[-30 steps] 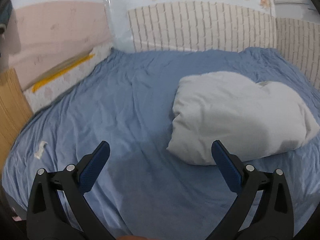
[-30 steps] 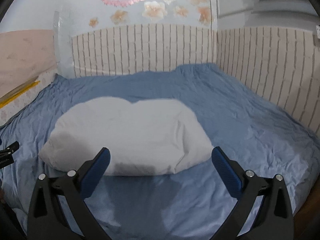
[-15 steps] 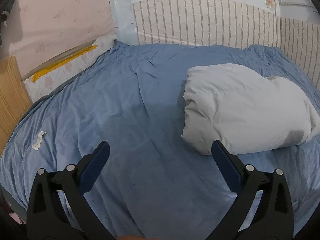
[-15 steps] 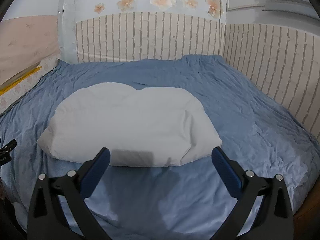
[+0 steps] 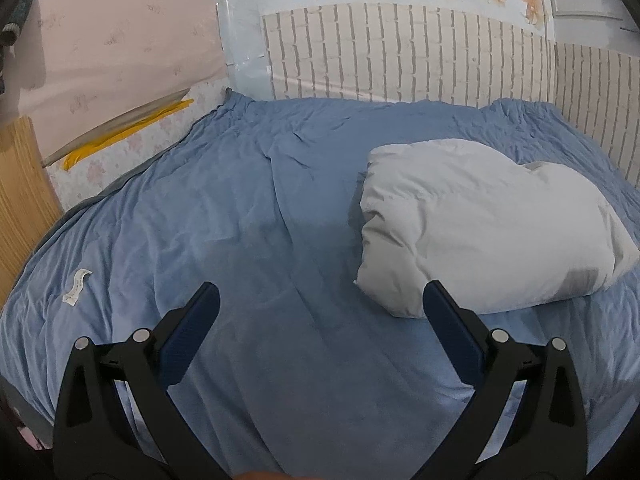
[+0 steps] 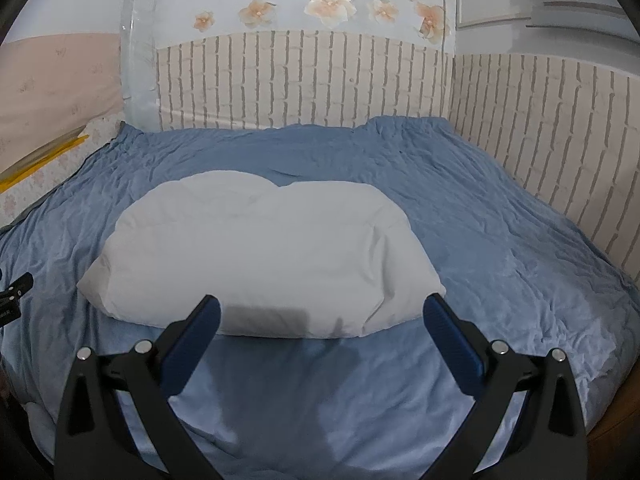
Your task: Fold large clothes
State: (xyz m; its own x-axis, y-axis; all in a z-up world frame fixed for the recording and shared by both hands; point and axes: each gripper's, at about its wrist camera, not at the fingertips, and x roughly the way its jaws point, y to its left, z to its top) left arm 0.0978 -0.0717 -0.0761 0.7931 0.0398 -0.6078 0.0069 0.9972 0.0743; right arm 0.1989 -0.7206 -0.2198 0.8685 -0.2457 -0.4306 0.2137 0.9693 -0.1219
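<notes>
The white padded garment (image 6: pixel 260 256) is lying folded into a puffy bundle on the bed (image 6: pixel 500 240), toward the middle of the blue sheet, and nothing is holding it. In the right wrist view it is spreading across the centre, its near edge sitting just beyond the fingertips; in the left wrist view the same garment (image 5: pixel 488 224) is lying off to the right, with its near left corner showing just beside the right finger. The bed (image 5: pixel 240 208) is wearing a wrinkled blue cover that is filling most of both views. Behind it, a wall panel with a pale brick pattern (image 6: pixel 304 84) is running along the far side and turning down the right side, and flower stickers (image 6: pixel 330 4) are sitting above it. At the left, a pink board (image 5: pixel 112 52) is leaning beside the bed, with a yellow strip (image 5: pixel 128 134) lying below it.

The left gripper (image 5: pixel 320 304) is hovering over bare sheet with its fingers spread wide and nothing between them. The right gripper (image 6: pixel 322 316) is likewise hanging with its fingers wide apart, gripping nothing, facing the garment's near edge. A small white label (image 5: pixel 77 286) is lying on the sheet at the left.
</notes>
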